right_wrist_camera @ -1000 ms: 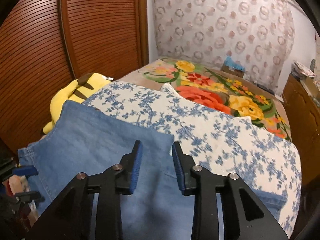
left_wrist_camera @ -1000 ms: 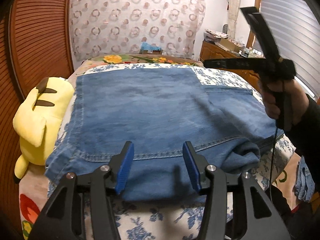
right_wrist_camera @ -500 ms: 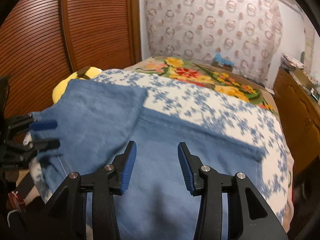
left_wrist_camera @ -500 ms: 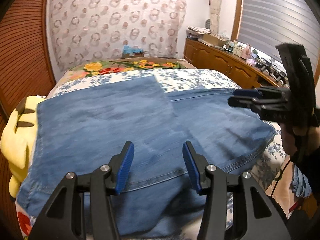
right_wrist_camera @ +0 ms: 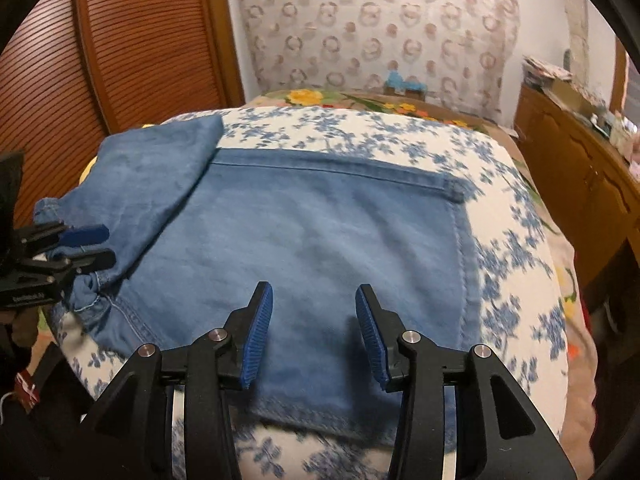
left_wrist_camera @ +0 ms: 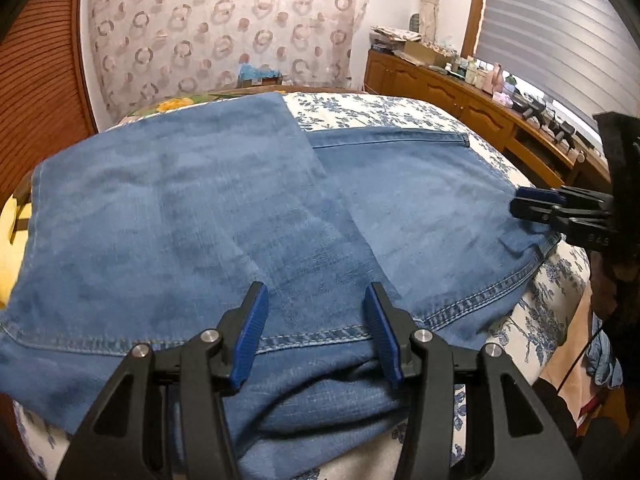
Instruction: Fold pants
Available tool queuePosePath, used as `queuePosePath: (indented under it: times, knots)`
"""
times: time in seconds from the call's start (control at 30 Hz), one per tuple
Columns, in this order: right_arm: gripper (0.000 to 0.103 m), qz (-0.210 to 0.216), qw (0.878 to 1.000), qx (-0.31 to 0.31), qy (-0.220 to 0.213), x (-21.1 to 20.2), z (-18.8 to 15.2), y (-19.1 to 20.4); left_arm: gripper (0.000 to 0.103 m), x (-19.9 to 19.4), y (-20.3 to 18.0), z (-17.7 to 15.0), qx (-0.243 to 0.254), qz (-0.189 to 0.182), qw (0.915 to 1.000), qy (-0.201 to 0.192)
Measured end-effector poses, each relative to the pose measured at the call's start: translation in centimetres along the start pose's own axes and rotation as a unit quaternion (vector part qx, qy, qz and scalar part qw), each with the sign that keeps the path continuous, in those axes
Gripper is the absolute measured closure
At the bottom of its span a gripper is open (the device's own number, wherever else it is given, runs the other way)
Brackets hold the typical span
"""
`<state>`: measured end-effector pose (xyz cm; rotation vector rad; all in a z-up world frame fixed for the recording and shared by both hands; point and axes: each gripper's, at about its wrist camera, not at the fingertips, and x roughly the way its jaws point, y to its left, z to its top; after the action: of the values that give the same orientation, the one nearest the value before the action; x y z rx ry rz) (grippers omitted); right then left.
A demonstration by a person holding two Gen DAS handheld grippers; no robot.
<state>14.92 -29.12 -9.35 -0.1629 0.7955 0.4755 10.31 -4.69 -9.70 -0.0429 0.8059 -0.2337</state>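
Note:
Blue denim pants [left_wrist_camera: 240,216] lie flat on the bed, one layer folded over the left part; they also show in the right wrist view [right_wrist_camera: 320,240]. My left gripper [left_wrist_camera: 314,336] is open and empty, hovering just above the near stitched hem. My right gripper [right_wrist_camera: 314,332] is open and empty above the pants' near right edge. Each gripper shows in the other's view: the right one [left_wrist_camera: 532,204] at the pants' right edge, the left one [right_wrist_camera: 86,246] by the bunched cloth at the left.
The bed has a blue-flowered white cover [right_wrist_camera: 500,208] and a bright floral blanket [right_wrist_camera: 320,98] at the far end. A yellow plush toy [left_wrist_camera: 12,240] lies at the left edge. A wooden sideboard [left_wrist_camera: 480,108] with clutter stands right, a slatted wooden door [right_wrist_camera: 132,40] left.
Both grippers have moved lower and closer over the pants. The right gripper has swung from the far corner to the near right edge and opened wider.

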Motion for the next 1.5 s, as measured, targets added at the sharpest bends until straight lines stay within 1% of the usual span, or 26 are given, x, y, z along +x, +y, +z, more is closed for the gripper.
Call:
queuePosePath:
  times: [0.1,0.23,0.47,0.53,0.6,0.77,0.9,1.03,1.13,1.23,1.3,1.43,1.5]
  knots:
    - [0.060,-0.006,1.000,0.009,-0.001,-0.9,-0.5,-0.7,0.053,-0.2,0.3,-0.3,-0.006,-0.004,0.9999,-0.012]
    - [0.060,-0.011,1.000,0.025,-0.005,-2.4,-1.6,-2.0,0.053,-0.2,0.2,-0.5,0.000,0.000,0.9998,-0.020]
    - [0.059,-0.045,0.997,0.059,-0.004,-5.0,-4.3,-4.6,0.053,-0.2,0.2,-0.6,0.002,0.001,0.9997,-0.025]
    - [0.058,-0.056,0.996,0.064,-0.001,-5.4,-4.9,-5.2,0.053,-0.2,0.2,-0.5,0.003,0.001,0.9997,-0.026]
    - [0.055,-0.058,0.996,0.070,0.002,-5.6,-5.5,-5.5,0.053,-0.2,0.2,-0.5,0.003,0.001,0.9996,-0.027]
    - [0.053,-0.048,0.995,0.084,0.006,-5.1,-6.0,-5.5,0.053,-0.3,0.3,-0.7,0.003,0.001,0.9996,-0.028]
    - [0.052,-0.043,0.996,0.081,0.010,-4.2,-5.8,-5.0,0.053,-0.3,0.3,-0.7,0.003,0.001,0.9996,-0.029]
    - [0.052,-0.058,0.996,0.070,0.014,-3.5,-5.8,-4.5,0.053,-0.3,0.3,-0.7,0.003,0.002,0.9995,-0.030]
    - [0.052,-0.058,0.995,0.076,0.011,-3.4,-5.9,-4.7,0.053,-0.3,0.3,-0.8,0.003,0.002,0.9995,-0.031]
    - [0.052,-0.050,0.994,0.096,0.003,-3.7,-5.7,-5.2,0.053,-0.4,0.3,-0.7,0.003,0.003,0.9994,-0.033]
    - [0.052,-0.056,0.994,0.099,-0.003,-3.9,-5.5,-5.3,0.053,-0.5,0.4,-0.7,0.003,0.003,0.9994,-0.034]
    - [0.052,-0.070,0.993,0.089,0.007,-3.2,-5.7,-5.1,0.053,-0.5,0.4,-0.7,0.003,0.003,0.9994,-0.034]
    - [0.051,-0.079,0.994,0.078,0.004,-3.1,-5.9,-4.7,0.053,-0.5,0.4,-0.7,0.002,0.003,0.9994,-0.034]
